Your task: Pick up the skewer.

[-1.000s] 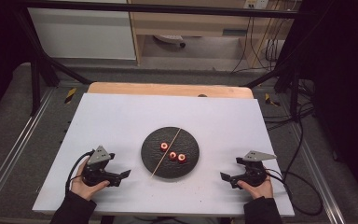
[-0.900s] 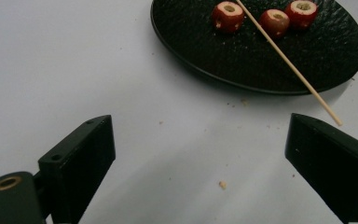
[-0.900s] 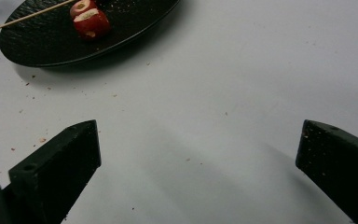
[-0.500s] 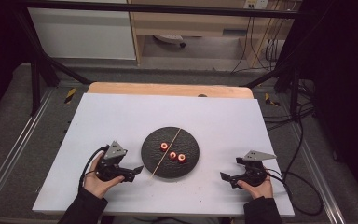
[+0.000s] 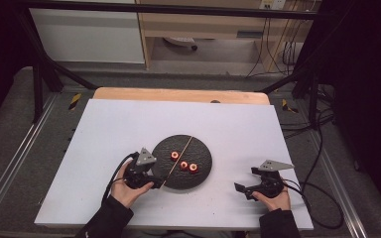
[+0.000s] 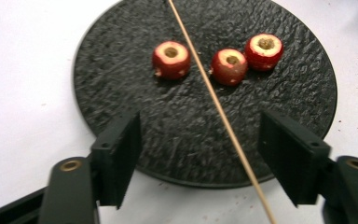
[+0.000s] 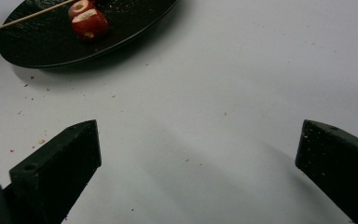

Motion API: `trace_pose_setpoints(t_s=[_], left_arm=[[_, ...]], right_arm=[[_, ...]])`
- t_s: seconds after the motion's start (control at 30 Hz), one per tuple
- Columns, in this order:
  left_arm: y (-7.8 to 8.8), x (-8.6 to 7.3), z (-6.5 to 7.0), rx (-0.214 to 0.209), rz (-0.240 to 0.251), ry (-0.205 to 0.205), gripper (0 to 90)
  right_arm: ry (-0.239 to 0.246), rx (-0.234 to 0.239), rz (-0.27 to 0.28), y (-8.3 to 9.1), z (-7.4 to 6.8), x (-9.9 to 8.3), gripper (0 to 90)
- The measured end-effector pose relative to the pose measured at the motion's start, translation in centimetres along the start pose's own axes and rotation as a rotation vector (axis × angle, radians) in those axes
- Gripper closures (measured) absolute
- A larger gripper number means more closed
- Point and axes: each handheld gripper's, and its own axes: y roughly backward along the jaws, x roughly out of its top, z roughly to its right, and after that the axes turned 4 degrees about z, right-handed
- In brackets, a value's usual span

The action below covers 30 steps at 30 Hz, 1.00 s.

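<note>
The skewer [image 6: 223, 116] lies across the black plate [image 6: 121, 51] beside three cored red fruit pieces [image 6: 171, 59], its near end passing between the fingers of your left gripper [image 6: 205, 163]. That gripper has slid in from the left since a second ago; its fingers have just been closing but don't yet press the stick, so the pickup seems imminent. Your right gripper [image 7: 196, 163] waits released over bare table [image 7: 242, 70].
</note>
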Motion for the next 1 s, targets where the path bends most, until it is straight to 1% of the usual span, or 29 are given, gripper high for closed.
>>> trace_pose_setpoints(t_s=[0.07, 0.1, 0.13, 0.17, 0.23, 0.3, 0.33, 0.37, 0.4, 0.5, 0.57, 0.6, 0.63, 0.67, 0.7, 0.83, 1.0], left_arm=[[-0.5, 0.1, 0.3, 0.007, -0.017, -0.008, 38.4], [-0.8, 0.1, 0.5, 0.008, -0.025, -0.007, 42.9], [-1.0, 0.1, 0.6, 0.012, -0.032, -0.009, 45.5], [-1.3, 0.1, 0.8, 0.015, -0.045, -0.010, 45.5], [-1.8, 0.2, 1.0, 0.014, -0.058, 0.002, 49.1], [-2.2, 0.2, 1.2, 0.007, -0.063, 0.018, 55.8], [-2.3, 0.3, 1.3, 0.011, -0.064, 0.019, 55.8], [-2.4, 0.3, 1.5, 0.017, -0.063, 0.023, 59.8], [-2.5, 0.3, 1.5, 0.022, -0.062, 0.026, 59.8], [-2.7, 0.4, 1.7, 0.034, -0.067, 0.035, 65.3], [-2.9, 0.4, 1.9, 0.036, -0.074, 0.034, 66.3], [-2.9, 0.4, 2.0, 0.041, -0.077, 0.033, 68.9], [-3.0, 0.4, 2.0, 0.044, -0.078, 0.030, 68.9], [-3.0, 0.4, 2.1, 0.047, -0.079, 0.036, 71.2], [-3.1, 0.4, 2.1, 0.050, -0.082, 0.036, 71.2], [-3.1, 0.4, 2.1, 0.067, -0.084, 0.047, 76.3], [-3.1, 0.4, 2.1, 0.075, -0.078, 0.070, 80.3]], right_arm=[[0.002, 0.000, 0.000, 0.0, 0.0, 0.0, 0.6], [0.002, 0.000, 0.000, -0.1, 0.0, 0.0, 0.6], [-0.001, 0.000, 0.000, -0.1, 0.0, 0.0, 0.6], [-0.001, 0.000, 0.000, -0.1, 0.0, 0.0, 0.6], [0.000, 0.000, -0.002, -0.1, 0.0, 0.0, 0.7], [0.000, 0.000, 0.000, -0.1, 0.0, 0.0, 0.7], [0.000, 0.000, 0.000, -0.1, 0.0, 0.0, 0.7], [0.002, 0.000, 0.001, -0.1, 0.0, 0.0, 0.6], [0.002, 0.000, 0.001, -0.1, 0.0, 0.0, 0.6], [0.002, 0.000, 0.000, -0.1, 0.0, 0.0, 0.7], [0.002, 0.000, 0.000, -0.1, 0.0, 0.0, 0.7], [0.001, 0.001, 0.001, 0.0, 0.0, 0.0, 0.7], [0.001, 0.001, 0.001, 0.0, 0.0, 0.0, 0.7], [0.001, 0.001, 0.000, 0.0, 0.0, 0.0, 0.7], [0.001, 0.001, 0.000, 0.0, 0.0, 0.0, 0.7], [0.001, 0.002, -0.002, -0.1, 0.0, 0.0, 0.7], [-0.002, 0.003, -0.002, -0.1, 0.0, 0.0, 0.7]])
